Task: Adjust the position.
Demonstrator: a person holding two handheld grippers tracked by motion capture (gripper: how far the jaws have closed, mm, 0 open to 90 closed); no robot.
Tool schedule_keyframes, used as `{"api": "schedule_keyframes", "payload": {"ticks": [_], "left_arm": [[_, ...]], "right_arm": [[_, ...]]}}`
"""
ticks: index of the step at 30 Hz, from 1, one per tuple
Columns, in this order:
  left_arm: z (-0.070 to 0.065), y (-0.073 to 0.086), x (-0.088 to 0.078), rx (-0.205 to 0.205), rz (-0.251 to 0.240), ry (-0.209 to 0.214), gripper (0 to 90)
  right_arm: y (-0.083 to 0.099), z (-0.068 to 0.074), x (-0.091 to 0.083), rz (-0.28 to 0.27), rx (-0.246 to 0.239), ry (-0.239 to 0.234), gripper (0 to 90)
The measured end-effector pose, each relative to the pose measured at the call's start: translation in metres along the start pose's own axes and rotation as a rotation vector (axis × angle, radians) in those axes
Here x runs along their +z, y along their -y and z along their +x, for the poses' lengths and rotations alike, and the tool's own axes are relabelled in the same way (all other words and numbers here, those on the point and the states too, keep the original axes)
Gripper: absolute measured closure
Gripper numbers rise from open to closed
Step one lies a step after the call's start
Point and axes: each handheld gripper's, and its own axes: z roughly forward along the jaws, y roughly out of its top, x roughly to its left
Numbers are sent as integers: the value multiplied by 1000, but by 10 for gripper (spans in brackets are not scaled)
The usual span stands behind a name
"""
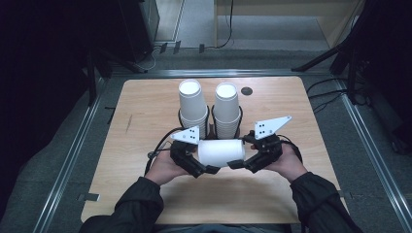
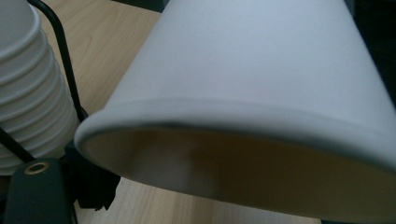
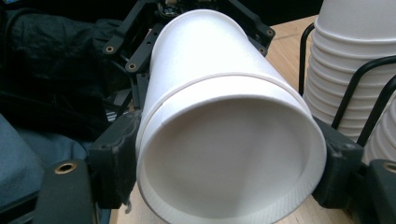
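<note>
Dark sleeves and both hands come in at the near edge of the wooden table (image 1: 141, 194), each holding a gripper, with a white paper cup (image 1: 221, 152) lying on its side in the air between them, just near of two stacks of paper cups (image 1: 192, 104) standing in a black wire holder (image 1: 210, 127). In the right gripper view the right gripper (image 3: 231, 175) has its two black jaws pressed against opposite sides of the cup's wide rim, so it grips that end. The left gripper (image 1: 209, 169) sits at the cup's other end; its jaws stand wide around it, and I cannot tell whether the pads actually touch the wall. The risk, as I judge it, is that thin paper buckles: too firm a squeeze at the rim would dent it oval. If two cups are nested here and being pulled apart, a skewed pull could jam them tighter. Should the right grip loosen first, the cup could drop and roll into the near stacks.
</note>
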Motion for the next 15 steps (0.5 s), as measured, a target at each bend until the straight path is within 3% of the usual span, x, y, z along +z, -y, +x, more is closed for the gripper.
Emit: {"api": "schedule_keyframes", "payload": {"ticks": [1,3,9,11,12,15], "left_arm": [[0,0,-1,-7,-3,-7,119],[1,-2,-2,-46,-15,26,122],[-6,-11,-11,-41,14,15,127],[-6,-11,-15,-45,40,4,127],[-5,-11,-19,-41,66,-28,127],[-3,-10,-24,-45,80,-59,127]], "right_arm": [[0,0,0,-4,2,0,183],[1,-1,0,6,8,1,159],[5,0,-1,38,1,4,141],[7,-1,-2,60,9,21,140],[9,-3,-3,80,17,34,140],[12,-5,-5,88,26,38,140]]}}
